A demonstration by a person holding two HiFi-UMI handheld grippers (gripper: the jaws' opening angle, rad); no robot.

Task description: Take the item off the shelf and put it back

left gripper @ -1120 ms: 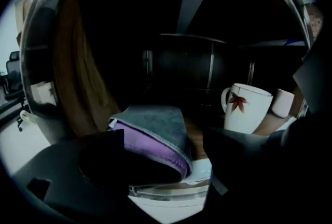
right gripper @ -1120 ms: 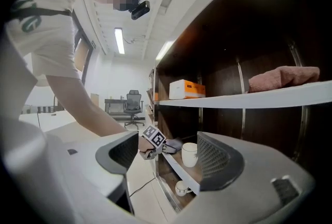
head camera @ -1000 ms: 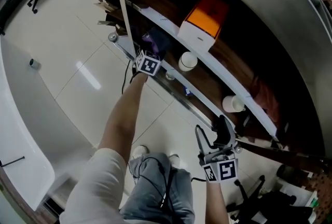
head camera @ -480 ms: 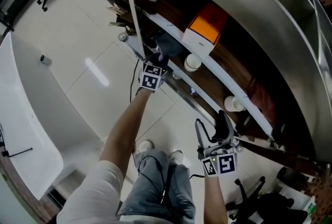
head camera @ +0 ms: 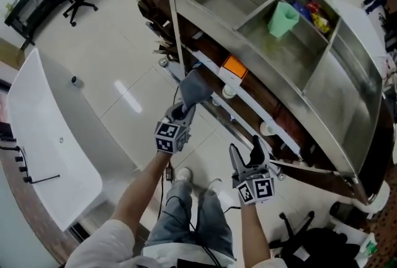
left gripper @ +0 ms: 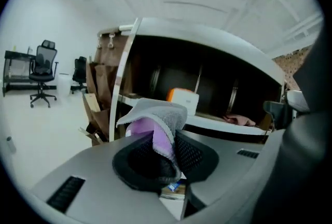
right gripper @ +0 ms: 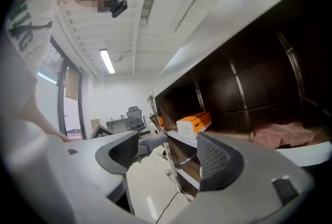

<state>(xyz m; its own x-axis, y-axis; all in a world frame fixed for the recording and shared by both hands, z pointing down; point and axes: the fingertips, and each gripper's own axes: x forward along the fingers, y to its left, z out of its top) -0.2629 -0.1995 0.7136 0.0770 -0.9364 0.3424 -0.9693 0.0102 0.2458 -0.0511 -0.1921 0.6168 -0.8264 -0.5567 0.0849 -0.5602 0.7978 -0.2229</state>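
A grey cloth with a purple inner side [head camera: 195, 88] hangs clear of the shelf unit [head camera: 291, 136], out in front of its left end. My left gripper [head camera: 183, 111] is shut on the cloth's lower part. In the left gripper view the cloth [left gripper: 155, 114] is pinched between the black pads and folds over above my left gripper [left gripper: 166, 151]. My right gripper [head camera: 247, 150] stands open and empty, low in front of the shelf's middle. Through the open right gripper [right gripper: 168, 153] the cloth [right gripper: 150, 141] shows at a distance.
An orange-and-white box [head camera: 232, 68] and two white cups [head camera: 228, 92] [head camera: 267, 129] stand on the dark shelf. A pink cloth [right gripper: 280, 135] lies further right. A green container [head camera: 282, 18] sits in the steel top. A white curved counter [head camera: 49, 155] is at left.
My left gripper has closed on the cloth at the shelf and drawn it out, back toward me. The head view now takes in the shelf's steel top. The right gripper has barely moved.
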